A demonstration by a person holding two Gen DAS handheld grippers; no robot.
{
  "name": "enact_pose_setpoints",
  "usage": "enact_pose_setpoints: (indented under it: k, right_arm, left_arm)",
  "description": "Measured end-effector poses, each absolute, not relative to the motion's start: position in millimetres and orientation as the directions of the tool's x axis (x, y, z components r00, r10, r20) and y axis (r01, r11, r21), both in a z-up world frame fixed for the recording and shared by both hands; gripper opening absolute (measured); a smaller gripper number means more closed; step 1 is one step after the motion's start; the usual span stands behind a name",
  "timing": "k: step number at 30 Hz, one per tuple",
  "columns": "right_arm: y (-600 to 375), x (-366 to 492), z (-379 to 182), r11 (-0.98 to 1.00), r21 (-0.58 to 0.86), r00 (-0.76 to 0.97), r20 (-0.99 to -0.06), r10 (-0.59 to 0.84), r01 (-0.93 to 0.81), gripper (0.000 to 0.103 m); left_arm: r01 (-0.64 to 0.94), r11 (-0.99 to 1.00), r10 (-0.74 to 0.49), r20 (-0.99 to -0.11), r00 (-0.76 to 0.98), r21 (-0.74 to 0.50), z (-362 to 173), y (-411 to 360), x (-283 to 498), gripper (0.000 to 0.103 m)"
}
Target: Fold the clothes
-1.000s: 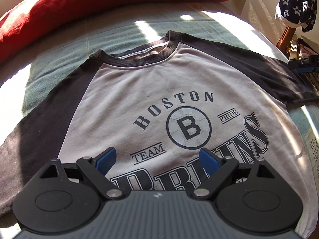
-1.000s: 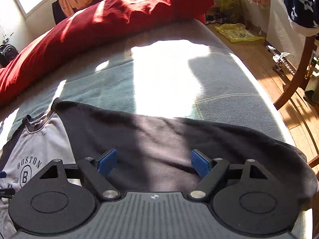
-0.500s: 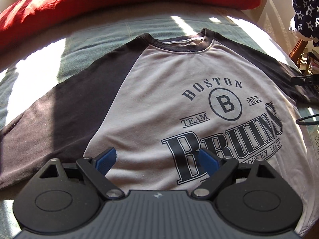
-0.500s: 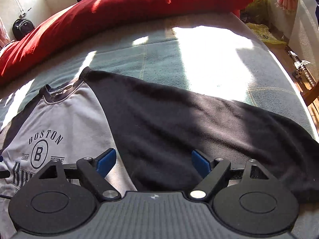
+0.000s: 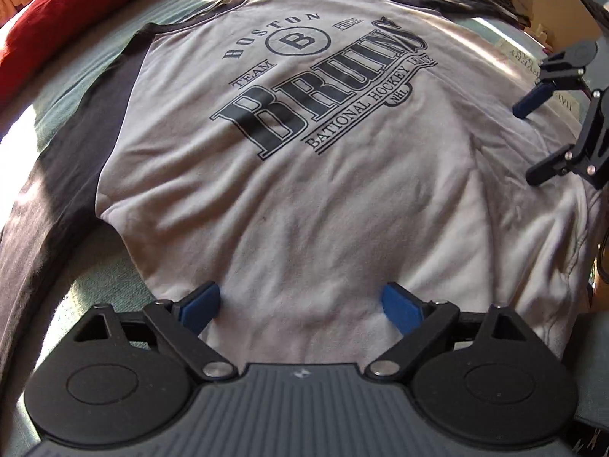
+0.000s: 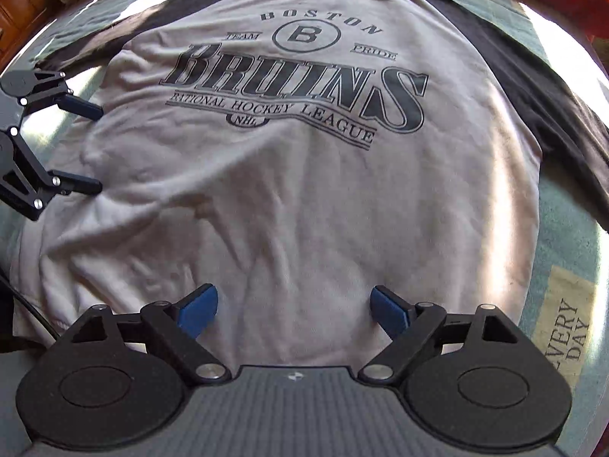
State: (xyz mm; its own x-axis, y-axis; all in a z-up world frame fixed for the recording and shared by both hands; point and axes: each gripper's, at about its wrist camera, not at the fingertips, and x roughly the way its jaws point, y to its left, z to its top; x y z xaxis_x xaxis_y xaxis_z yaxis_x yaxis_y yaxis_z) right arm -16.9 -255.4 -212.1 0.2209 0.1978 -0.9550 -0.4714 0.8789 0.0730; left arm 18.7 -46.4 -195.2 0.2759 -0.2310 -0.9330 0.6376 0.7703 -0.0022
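Sweatshirt [image 5: 304, 205] lies flat, print up, across the bed [image 5: 95, 274] — hem nearest, collar toward the red pillow [image 5: 49, 26]. Left gripper [image 5: 302, 304] spread, right gripper [image 6: 293, 306] opening (nothing pinched), both poised over the hem, probably to fold.

Red pillow [image 5: 57, 26] bounds the bed [image 5: 76, 87] beyond the flat shirt [image 5: 323, 198].

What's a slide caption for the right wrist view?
Open right hand-held gripper above a flat Boston Bruins shirt, left hand-held gripper alongside.
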Motion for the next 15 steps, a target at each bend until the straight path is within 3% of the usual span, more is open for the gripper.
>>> enact_pose_setpoints:
  k: [1, 3, 8, 15]
  right_arm:
    - [-253.1, -37.9, -216.1, 0.865, 0.014, 0.220, -0.965, 0.143, -0.502, 0.103]
    - [-254.4, -60.6, -215.0, 0.852, -0.025, 0.207, -0.973, 0.099, -0.523, 0.103]
    - [-260.6, -65.5, -202.5, 0.877, 0.047, 0.225, -0.959, 0.173, -0.477, 0.103]
    - [-271.7, -74.1, -218.2, 0.868, 0.065, 0.254, -0.943, 0.215, -0.492, 0.103]
  left_arm:
    - [0.632, 0.775, -0.239, -0.930, 0.280, -0.009, -190.6, -44.5, 17.9, 0.092]
    - [0.633, 0.774, -0.268, -0.916, 0.297, -0.021, -180.4, -44.0, 15.5, 0.092]
    - [0.708, 0.701, -0.387, -0.880, 0.275, -0.088, -170.9, -65.3, -2.5, 0.092]
    - [0.699, 0.710, -0.296, -0.937, 0.188, -0.084, -195.3, -62.1, -45.2, 0.092]
